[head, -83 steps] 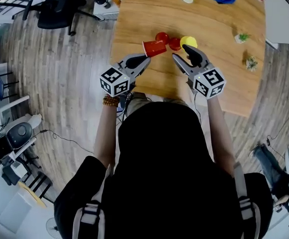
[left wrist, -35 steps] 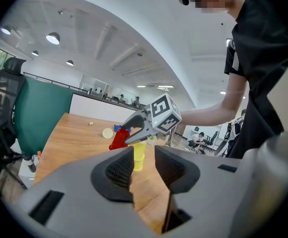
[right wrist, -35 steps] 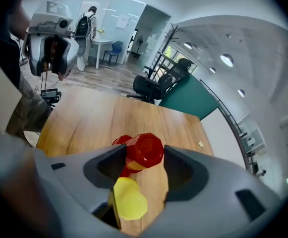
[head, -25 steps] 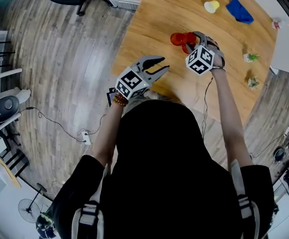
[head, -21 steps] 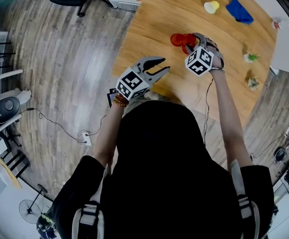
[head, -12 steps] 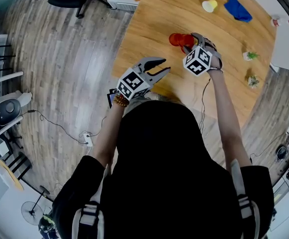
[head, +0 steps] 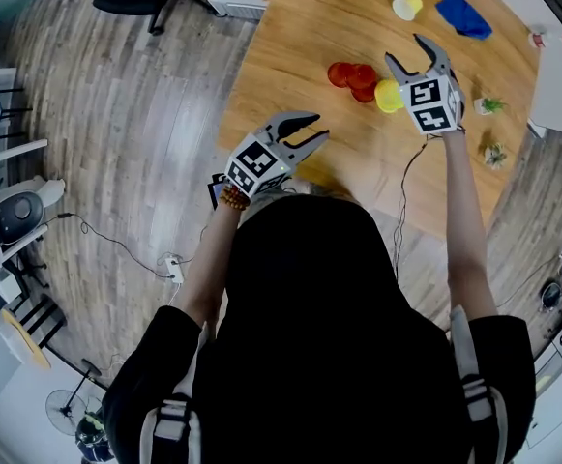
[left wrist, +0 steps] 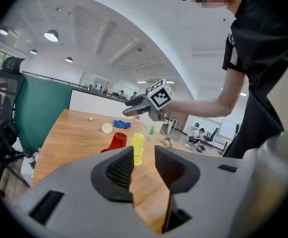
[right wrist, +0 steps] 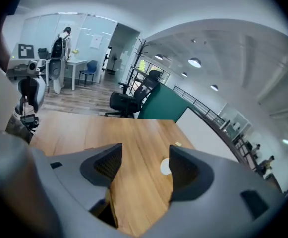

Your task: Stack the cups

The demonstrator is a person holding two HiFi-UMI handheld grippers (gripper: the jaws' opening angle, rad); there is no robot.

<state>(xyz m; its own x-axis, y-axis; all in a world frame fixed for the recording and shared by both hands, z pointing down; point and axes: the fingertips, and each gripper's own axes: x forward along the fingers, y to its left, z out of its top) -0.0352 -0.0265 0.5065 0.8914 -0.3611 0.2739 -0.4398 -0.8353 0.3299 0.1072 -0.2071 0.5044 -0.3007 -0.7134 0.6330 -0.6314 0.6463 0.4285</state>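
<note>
Now the yellow cups (head: 389, 95) sit nested on the tabletop (head: 300, 27), just beside the red cups (head: 350, 73). Beside the yellow cups, the right gripper (head: 404, 48) has just been spreading its fingers, empty. The left gripper (head: 317, 127), well apart from them, holds its fingers slightly apart, empty.

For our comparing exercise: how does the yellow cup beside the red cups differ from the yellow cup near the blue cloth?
The near yellow cup, by the red cups, stands on end; the far yellow cup, by the blue cloth, lies on its side. The near yellow cup looks brighter, the far yellow cup paler. Both rest on the wooden table.
</note>
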